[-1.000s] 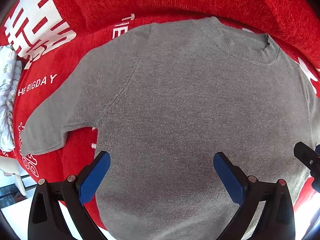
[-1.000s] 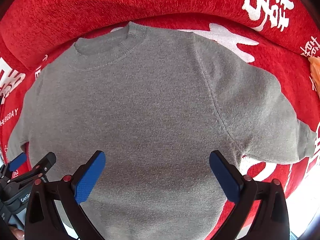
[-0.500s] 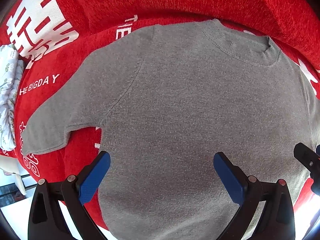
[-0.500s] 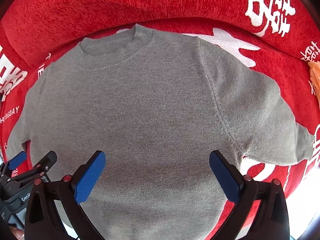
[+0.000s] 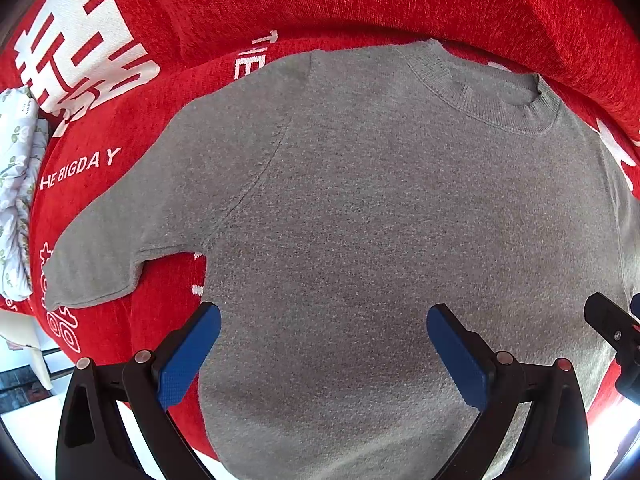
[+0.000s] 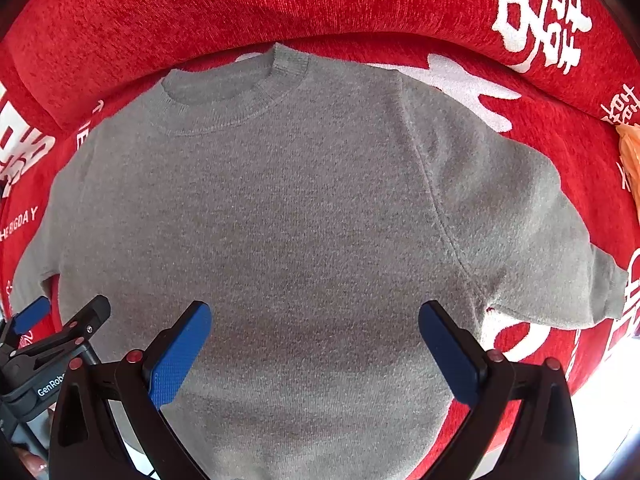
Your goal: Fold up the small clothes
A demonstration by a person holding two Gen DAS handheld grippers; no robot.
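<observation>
The left gripper (image 5: 323, 346) and right gripper (image 6: 315, 342) both have their jaws wide open, holding nothing. Past them, the gray sweater (image 5: 380, 220) lies flat on the red blanket (image 5: 168, 92), collar (image 5: 486, 96) at the far edge.

You are working in what is looking like a home living space: a sofa draped in a red cover (image 5: 360, 8) printed with white wedding characters is filling both views. A floral fabric bundle (image 5: 18, 184) is lying at its left end.
</observation>
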